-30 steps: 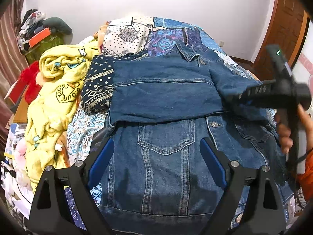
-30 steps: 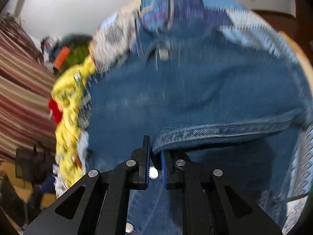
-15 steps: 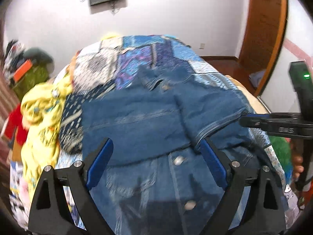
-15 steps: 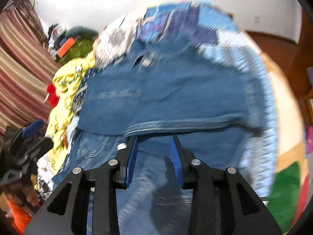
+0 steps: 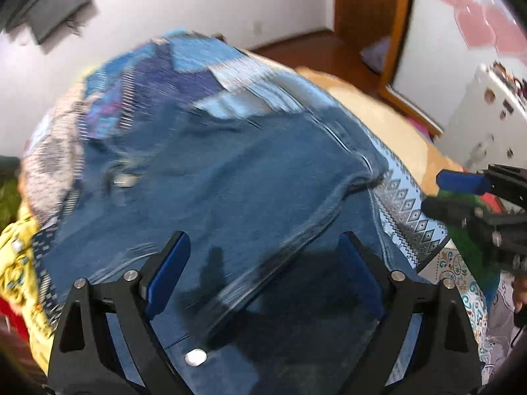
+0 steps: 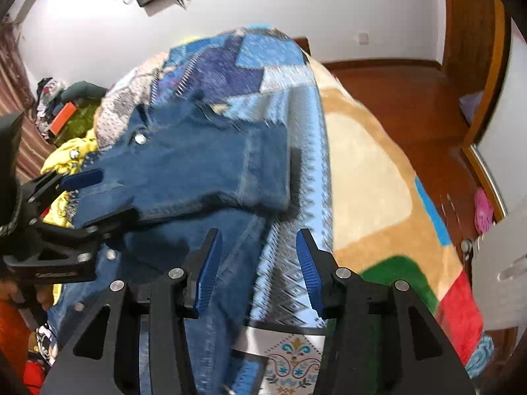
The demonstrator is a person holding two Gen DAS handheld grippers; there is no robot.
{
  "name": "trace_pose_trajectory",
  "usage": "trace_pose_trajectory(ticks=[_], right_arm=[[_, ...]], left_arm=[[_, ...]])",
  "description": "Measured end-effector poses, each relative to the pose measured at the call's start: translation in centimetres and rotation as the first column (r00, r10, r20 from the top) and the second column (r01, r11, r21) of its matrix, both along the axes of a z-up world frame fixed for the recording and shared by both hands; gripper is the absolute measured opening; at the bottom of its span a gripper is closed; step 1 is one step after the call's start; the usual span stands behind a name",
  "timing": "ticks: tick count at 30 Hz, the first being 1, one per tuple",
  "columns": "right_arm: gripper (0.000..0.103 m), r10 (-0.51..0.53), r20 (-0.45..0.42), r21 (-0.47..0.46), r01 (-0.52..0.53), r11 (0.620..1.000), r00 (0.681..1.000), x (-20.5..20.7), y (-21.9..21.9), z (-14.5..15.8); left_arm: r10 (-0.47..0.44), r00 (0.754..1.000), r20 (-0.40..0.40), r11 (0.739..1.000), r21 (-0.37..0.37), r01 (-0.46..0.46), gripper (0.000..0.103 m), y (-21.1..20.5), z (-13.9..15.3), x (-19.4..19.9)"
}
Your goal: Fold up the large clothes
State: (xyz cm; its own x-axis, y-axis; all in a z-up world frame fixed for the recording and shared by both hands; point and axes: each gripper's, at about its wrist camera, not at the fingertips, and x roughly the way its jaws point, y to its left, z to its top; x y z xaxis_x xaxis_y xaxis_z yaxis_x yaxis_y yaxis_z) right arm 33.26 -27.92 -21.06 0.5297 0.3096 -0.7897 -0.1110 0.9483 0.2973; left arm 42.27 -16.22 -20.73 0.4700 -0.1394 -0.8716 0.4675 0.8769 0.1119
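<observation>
While the denim jacket (image 5: 230, 197) fills the centre of my left wrist frame, spread over a patchwork bedspread (image 5: 408, 217), my left gripper (image 5: 263, 266) hangs over it, jaws spread wide and empty. At the bottom of my right wrist frame, the right gripper (image 6: 258, 263) also gapes, holding nothing, above the jacket's edge.
</observation>
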Motion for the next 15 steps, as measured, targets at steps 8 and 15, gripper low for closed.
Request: trace_pose_trajectory(ticks=[8, 15], right_arm=[[0.045, 0.038, -0.107, 0.052, -0.032, 0.998, 0.994, 0.3, 0.9, -3.7], [0.045, 0.057, -0.08, 0.031, -0.054, 0.998, 0.995, 1.3, 2.3, -3.4]], left_arm=[[-0.031, 0.999, -0.008, 1.0, 0.002, 0.031, 0.032, -2.6, -3.2, 2.1], [0.083, 0.991, 0.105, 0.989, -0.133, -0.069, 0.01, 2.2, 2.6, 2.5]])
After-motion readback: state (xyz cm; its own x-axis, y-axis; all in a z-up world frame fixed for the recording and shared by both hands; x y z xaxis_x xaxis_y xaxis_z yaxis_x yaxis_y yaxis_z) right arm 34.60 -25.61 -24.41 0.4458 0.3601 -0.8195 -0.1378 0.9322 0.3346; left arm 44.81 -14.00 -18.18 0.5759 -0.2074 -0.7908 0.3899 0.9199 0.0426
